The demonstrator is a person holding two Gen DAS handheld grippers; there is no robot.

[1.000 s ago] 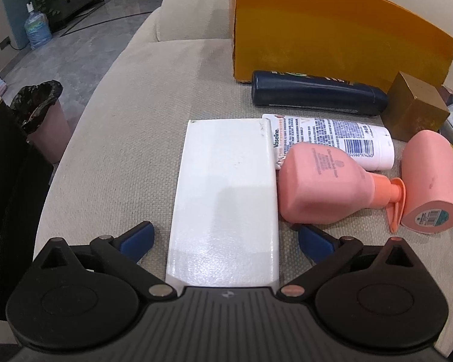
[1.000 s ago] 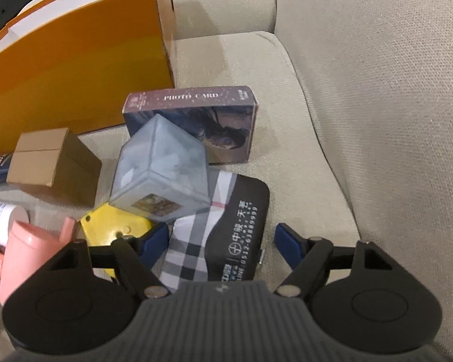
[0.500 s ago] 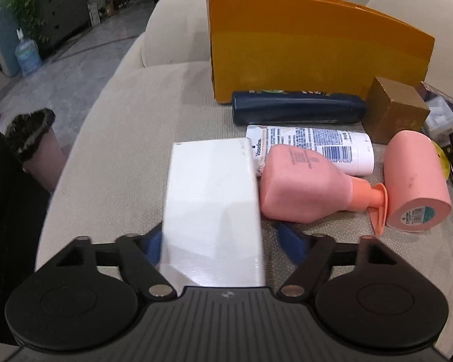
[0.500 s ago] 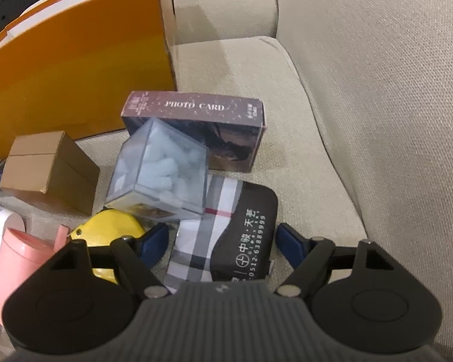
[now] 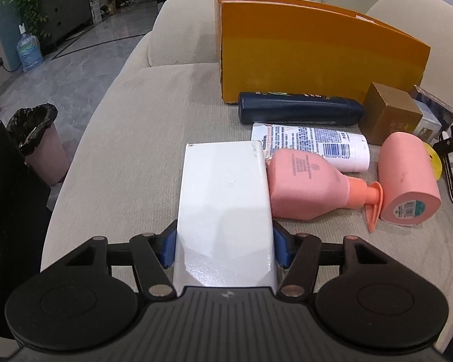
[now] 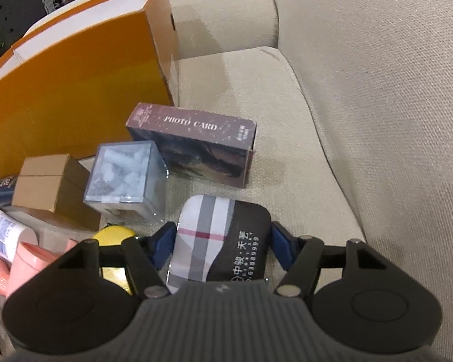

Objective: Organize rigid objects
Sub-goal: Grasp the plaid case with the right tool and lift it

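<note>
My left gripper [image 5: 225,249] is shut on a long white box [image 5: 225,199] that lies on the beige sofa seat, with its blue pads pressed on both long sides. My right gripper [image 6: 222,246] is shut on a plaid and black pouch [image 6: 220,241] with Chinese print. A big orange box [image 5: 317,51] stands at the back; it also shows in the right wrist view [image 6: 72,90].
Right of the white box lie a pink pump bottle [image 5: 311,187], a pink cylinder [image 5: 407,178], a white lotion tube [image 5: 314,144], a dark blue bottle [image 5: 299,111] and a brown carton [image 5: 389,117]. A clear cube [image 6: 126,178], a photo card box [image 6: 196,147] and a yellow object [image 6: 114,235] are near the pouch. A bin [image 5: 36,141] stands left of the sofa.
Both grippers closed: the left one onto the white box, the right one onto the plaid pouch. Both views pulled back and rose a little.
</note>
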